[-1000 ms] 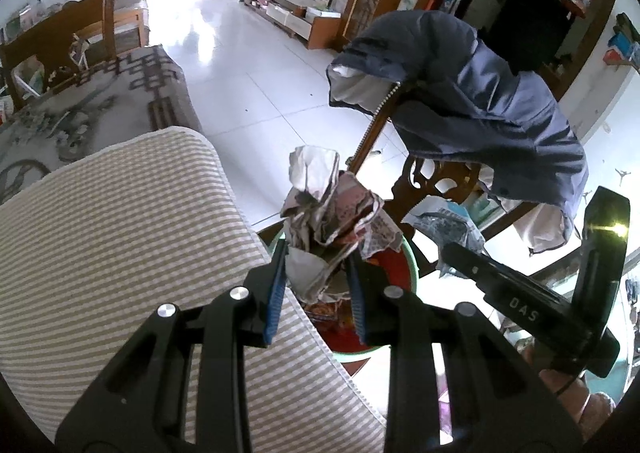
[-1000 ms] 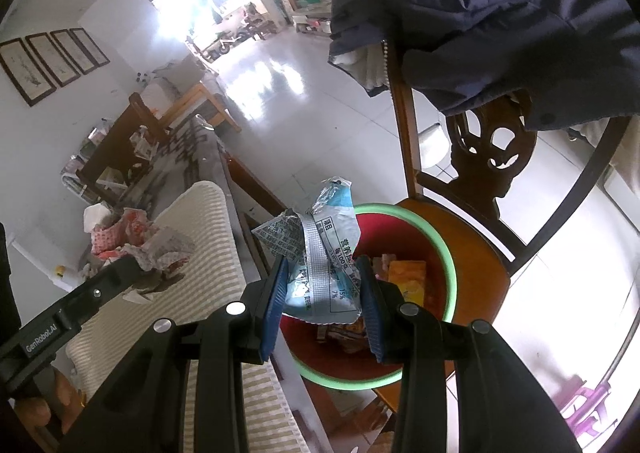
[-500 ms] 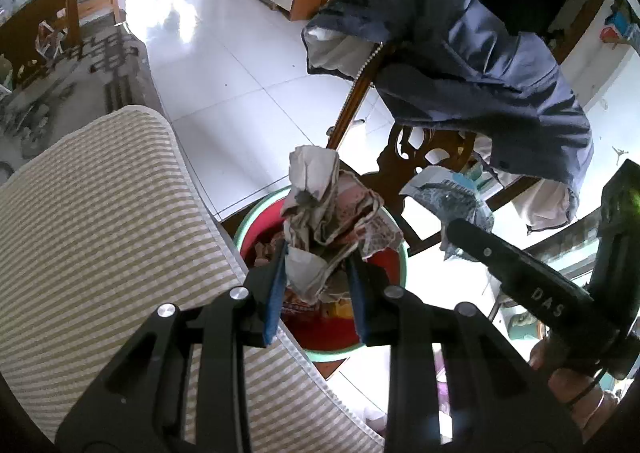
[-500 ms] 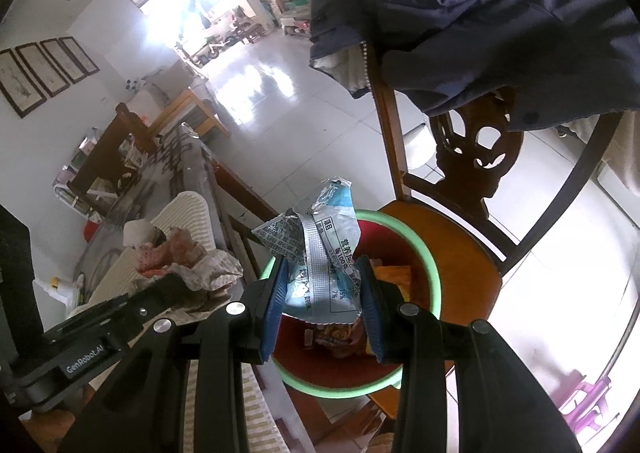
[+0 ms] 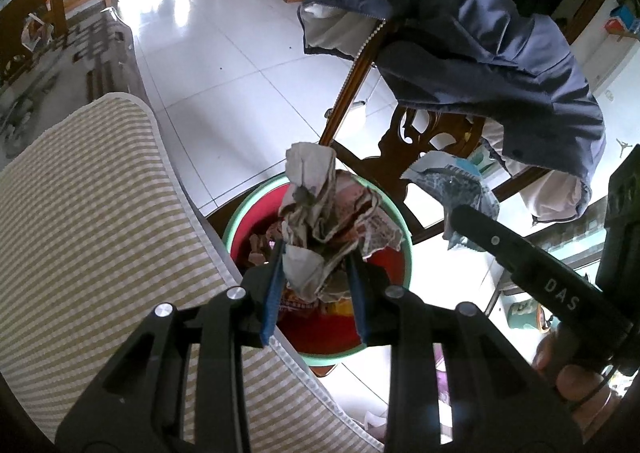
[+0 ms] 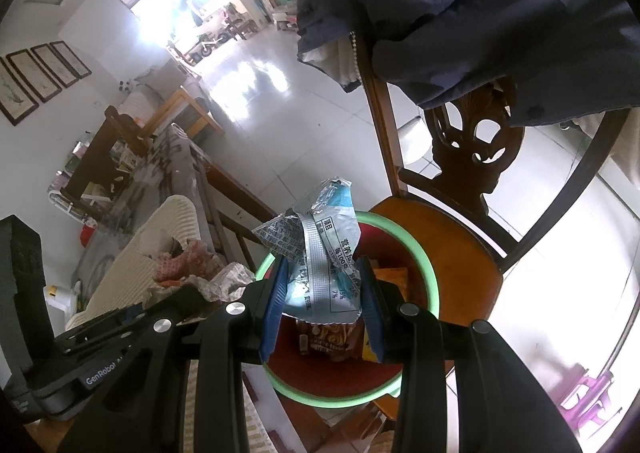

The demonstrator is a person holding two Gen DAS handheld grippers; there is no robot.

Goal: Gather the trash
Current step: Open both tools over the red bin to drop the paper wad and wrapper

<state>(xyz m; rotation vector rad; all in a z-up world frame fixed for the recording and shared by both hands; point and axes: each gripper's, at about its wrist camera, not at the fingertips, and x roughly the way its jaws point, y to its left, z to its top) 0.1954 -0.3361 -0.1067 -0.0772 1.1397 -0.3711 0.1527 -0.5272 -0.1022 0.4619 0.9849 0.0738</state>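
Crumpled paper between left claw pads

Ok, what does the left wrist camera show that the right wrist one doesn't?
Only the left wrist view shows the left gripper shut on crumpled newspaper from behind, and the person's hand on the right tool. Only the right wrist view shows the right gripper shut on a foil wrapper, and the chair seat. Both show the red basin with trash inside, the jacket and the striped cushion.
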